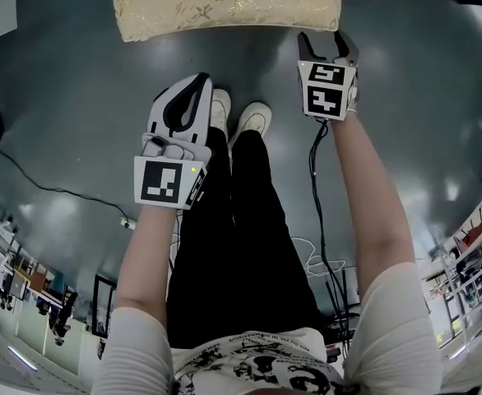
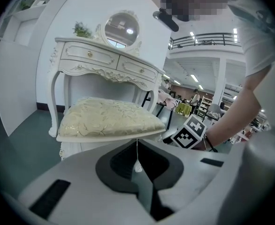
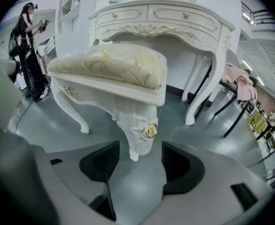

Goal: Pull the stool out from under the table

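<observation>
The stool's cream patterned cushion [image 1: 224, 6] lies at the top of the head view; in the left gripper view the stool [image 2: 107, 118] stands in front of the white dressing table [image 2: 104, 60]. My right gripper [image 1: 323, 39] is at the stool's near right corner. Its jaws stand wide open, and the carved white leg with a gold rose [image 3: 147, 130] hangs between them, with no pad pressing on it. My left gripper [image 1: 201, 79] is held lower and further left, short of the cushion's front edge. Its jaws [image 2: 137, 142] meet at the tips with nothing held.
The person's black trousers and white shoes [image 1: 253, 118] are on the grey floor between the grippers. A black cable [image 1: 52, 189] runs across the floor at left. A dark-legged seat with pink cloth [image 3: 238, 86] stands right of the dressing table [image 3: 165, 18]; another person [image 3: 27, 36] stands far left.
</observation>
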The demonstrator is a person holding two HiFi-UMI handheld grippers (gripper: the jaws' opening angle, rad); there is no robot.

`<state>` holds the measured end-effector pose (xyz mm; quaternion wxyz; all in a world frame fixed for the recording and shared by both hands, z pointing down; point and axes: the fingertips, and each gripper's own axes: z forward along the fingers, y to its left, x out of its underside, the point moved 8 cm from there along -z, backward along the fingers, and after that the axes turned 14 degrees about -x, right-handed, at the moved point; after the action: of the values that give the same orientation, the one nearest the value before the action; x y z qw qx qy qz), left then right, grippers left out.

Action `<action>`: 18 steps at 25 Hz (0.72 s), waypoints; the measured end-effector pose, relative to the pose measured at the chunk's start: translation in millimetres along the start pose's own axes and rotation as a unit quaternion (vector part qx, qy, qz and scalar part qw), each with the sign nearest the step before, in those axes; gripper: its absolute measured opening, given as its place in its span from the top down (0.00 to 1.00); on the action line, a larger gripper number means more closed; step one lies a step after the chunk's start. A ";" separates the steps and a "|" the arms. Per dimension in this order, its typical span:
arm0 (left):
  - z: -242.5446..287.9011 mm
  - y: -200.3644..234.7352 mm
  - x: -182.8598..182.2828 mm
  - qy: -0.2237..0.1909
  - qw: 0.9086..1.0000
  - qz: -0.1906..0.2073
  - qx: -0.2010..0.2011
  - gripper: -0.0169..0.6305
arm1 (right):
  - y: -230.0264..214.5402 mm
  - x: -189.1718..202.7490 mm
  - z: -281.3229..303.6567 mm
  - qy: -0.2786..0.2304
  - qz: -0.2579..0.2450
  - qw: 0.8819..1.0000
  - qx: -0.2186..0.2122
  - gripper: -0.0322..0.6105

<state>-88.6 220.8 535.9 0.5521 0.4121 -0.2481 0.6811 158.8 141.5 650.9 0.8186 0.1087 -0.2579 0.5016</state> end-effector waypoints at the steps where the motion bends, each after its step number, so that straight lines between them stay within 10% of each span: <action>1: -1.8 -1.0 -3.9 -0.001 1.000 -0.002 0.003 0.94 | 4.1 -0.7 -8.3 0.003 0.008 1.000 0.001 0.52; 18: -32.6 -2.4 -160.2 -0.070 0.997 0.003 0.015 0.94 | 39.9 -134.8 -183.3 -0.116 0.074 0.991 -0.002 0.91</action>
<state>-87.4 159.5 384.3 0.5252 0.4660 -0.2771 0.6559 132.2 137.3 421.4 0.7443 0.1452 -0.3589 0.5442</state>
